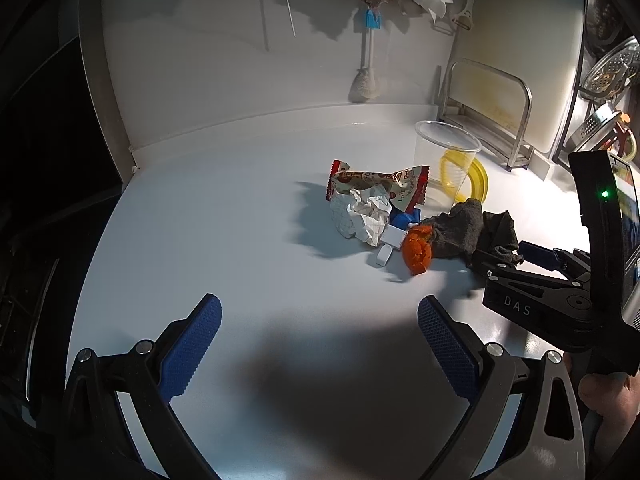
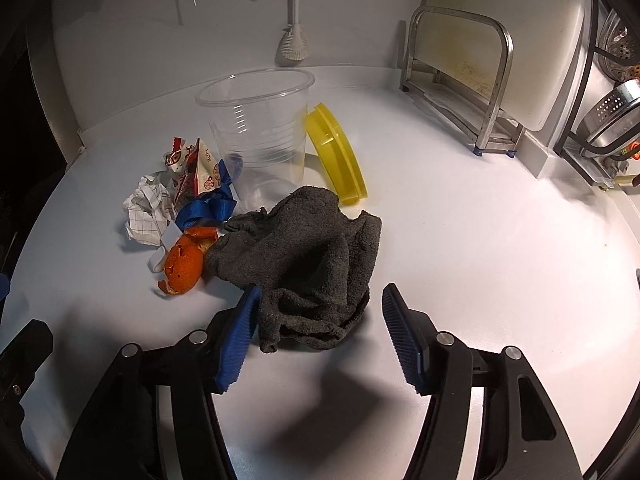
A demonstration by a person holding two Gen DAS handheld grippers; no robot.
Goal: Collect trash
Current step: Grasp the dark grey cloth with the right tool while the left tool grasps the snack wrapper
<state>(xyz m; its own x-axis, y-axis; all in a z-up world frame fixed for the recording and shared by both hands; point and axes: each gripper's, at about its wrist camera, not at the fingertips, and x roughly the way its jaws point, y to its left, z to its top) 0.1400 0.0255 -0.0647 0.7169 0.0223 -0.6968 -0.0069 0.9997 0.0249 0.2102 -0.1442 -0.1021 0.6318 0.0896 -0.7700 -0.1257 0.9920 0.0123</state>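
1. Nearest us, on the white counter [image 2: 460,240], our right gripper [image 2: 316,312] straddles the near edge of the grey cloth [image 2: 304,248]; its left pad touches the fabric, the right pad stands clear, so nothing is clamped. Our left gripper [image 1: 320,344] hangs wide apart over bare counter.
2. Just beyond, the orange peel [image 2: 184,266] looks light and brittle; we would pinch its thick curled rim.
3. Further on, the crumpled paper [image 2: 146,210] and snack wrapper [image 2: 196,172] are feather-light, crushable and slippery; grip their bunched folds.
4. Farthest, the clear cup [image 2: 260,132] looks thin and easily squashed.
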